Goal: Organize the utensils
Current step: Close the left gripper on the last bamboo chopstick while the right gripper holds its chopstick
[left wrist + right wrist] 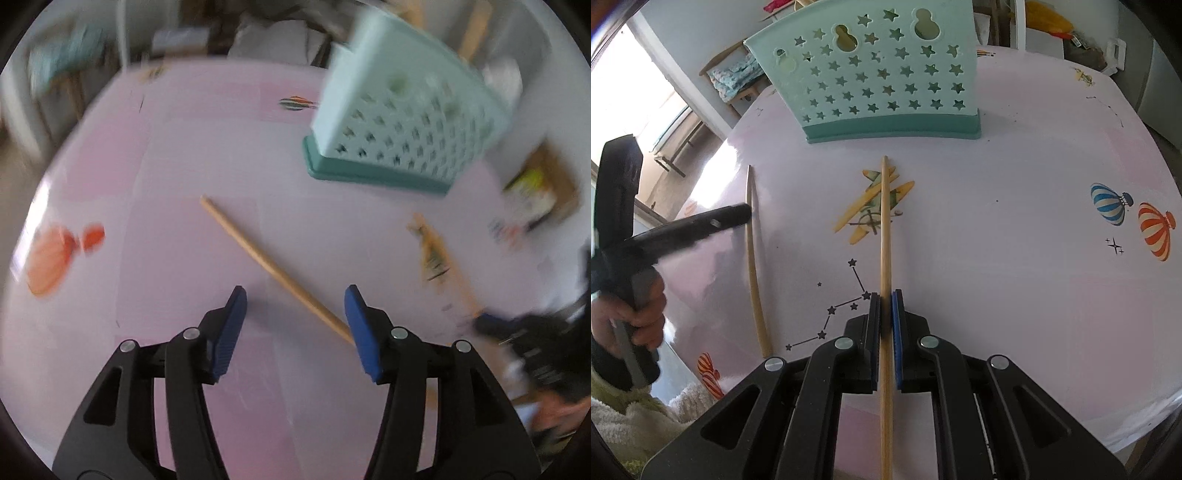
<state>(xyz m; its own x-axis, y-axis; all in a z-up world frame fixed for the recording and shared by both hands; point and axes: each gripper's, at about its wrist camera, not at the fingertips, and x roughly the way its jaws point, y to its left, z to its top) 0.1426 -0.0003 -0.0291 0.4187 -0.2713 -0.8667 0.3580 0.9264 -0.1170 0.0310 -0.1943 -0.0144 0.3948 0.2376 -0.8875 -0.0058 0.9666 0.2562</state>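
Note:
Two wooden chopsticks are in play on a pink table. My right gripper [886, 295] is shut on one chopstick [885, 229], which points toward the mint green holder [871, 77] with star-shaped holes. The other chopstick [273, 267] lies flat on the table; it also shows in the right wrist view [753, 258]. My left gripper [295, 295] is open just above it, its jaws either side of the near end. The left gripper [735, 216] also shows in the right wrist view at the left. The holder [402, 125] stands beyond the left gripper to the right.
The pink tablecloth [1015, 258] has printed balloons [1152, 232], a plane and stars. A cardboard box [543, 192] sits past the holder. A chair with a cushion [735, 77] stands beyond the table edge. The right gripper [495, 321] shows blurred at the left wrist view's right edge.

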